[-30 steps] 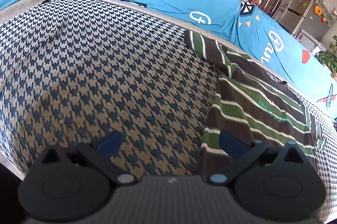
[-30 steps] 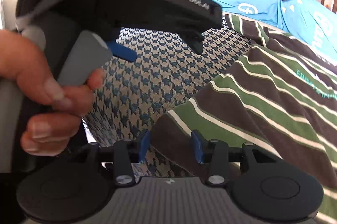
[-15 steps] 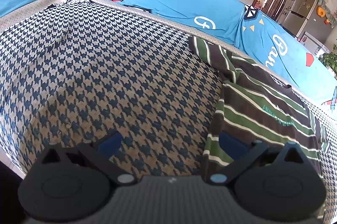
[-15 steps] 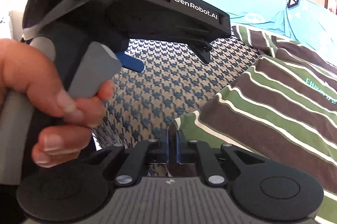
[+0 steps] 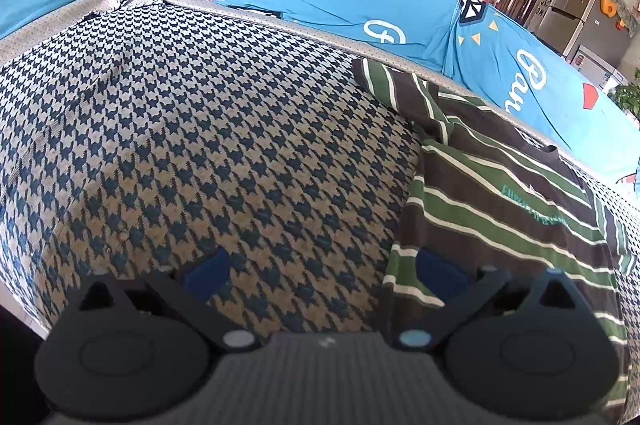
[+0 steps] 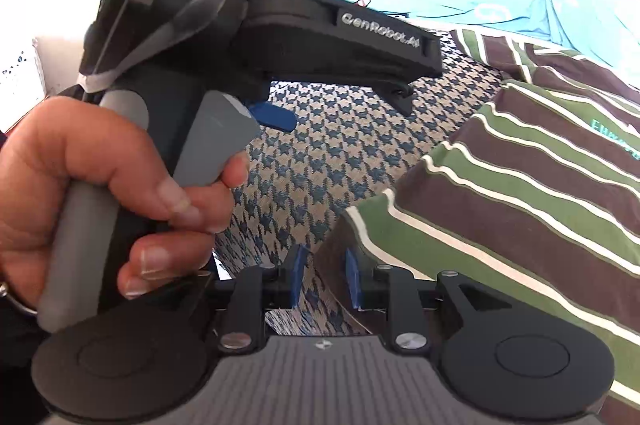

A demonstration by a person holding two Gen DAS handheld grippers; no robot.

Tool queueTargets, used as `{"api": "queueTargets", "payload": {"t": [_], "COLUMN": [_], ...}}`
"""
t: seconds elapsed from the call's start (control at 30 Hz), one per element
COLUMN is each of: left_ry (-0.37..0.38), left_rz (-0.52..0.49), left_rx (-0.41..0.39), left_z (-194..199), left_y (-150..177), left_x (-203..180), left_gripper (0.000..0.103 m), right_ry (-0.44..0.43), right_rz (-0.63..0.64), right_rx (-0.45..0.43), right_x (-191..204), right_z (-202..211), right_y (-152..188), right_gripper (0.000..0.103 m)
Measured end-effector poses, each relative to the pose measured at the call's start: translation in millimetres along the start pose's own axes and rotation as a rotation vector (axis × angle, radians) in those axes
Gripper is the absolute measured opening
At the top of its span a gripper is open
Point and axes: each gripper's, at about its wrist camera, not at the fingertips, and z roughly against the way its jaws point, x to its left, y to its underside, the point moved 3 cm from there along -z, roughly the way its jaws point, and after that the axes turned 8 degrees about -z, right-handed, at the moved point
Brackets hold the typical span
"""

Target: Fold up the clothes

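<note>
striped shirt (image 6: 520, 193) corner seemingly between opening right claw (image 6: 324, 279)

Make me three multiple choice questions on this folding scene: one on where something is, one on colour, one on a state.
1. The striped shirt lies on:
A the houndstooth cover
B a chair
C the floor

2. The shirt's stripes are:
A red, yellow
B green, brown, white
C plain black

3. The left claw is:
A shut on the shirt
B open
C shut on a cup

Answers: 1 A, houndstooth shows around the shirt. 2 B, those bands cross it. 3 B, its blue pads stand wide apart.
</note>
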Motion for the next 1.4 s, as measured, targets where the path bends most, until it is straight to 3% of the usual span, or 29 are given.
{"api": "queueTargets", "payload": {"t": [0.2,0.4,0.53,0.93,1.03,1.27,1.4], "left_ry": [0.006,0.004,0.008,0.017,0.009,-0.057,-0.055], "left_rz": [0.000,-0.031,-0.066,-0.176,-0.198,-0.295,-0.282], "left_rx": [0.018,0.028,0.034,0.065,0.083,0.087,0.086], "left_z": [-4.9,-9.1,-12.9,-30.3,-35.6,-41.8,-42.0], "left_y": [2.1,5.6,8.4,22.1,26.5,34.6,34.5], "left_x": [-3.3,-12.5,-21.4,-51.2,-56.6,-70.1,-68.8], "left_gripper": [0.103,0.103,0.103,0.103,0.103,0.103,0.103], "right_ry": [0.042,0.098,0.166,0.421,0.445,0.442,0.441], "right_rz": [-0.024,-0.044,-0.072,-0.238,-0.298,-0.307,-0.317], "right_rx": [-0.017,-0.049,-0.078,-0.169,-0.152,-0.160,-0.155], "right_x": [-12.6,-30.2,-46.0,-102.6,-116.8,-119.5,-117.6], "right_z": [11.2,24.5,32.6,60.2,61.6,68.5,68.7], "right_y": [2.8,6.1,9.1,13.8,20.0,25.5,26.9], "right_gripper": [0.036,0.038,0.044,0.047,0.050,0.052,0.055]}}
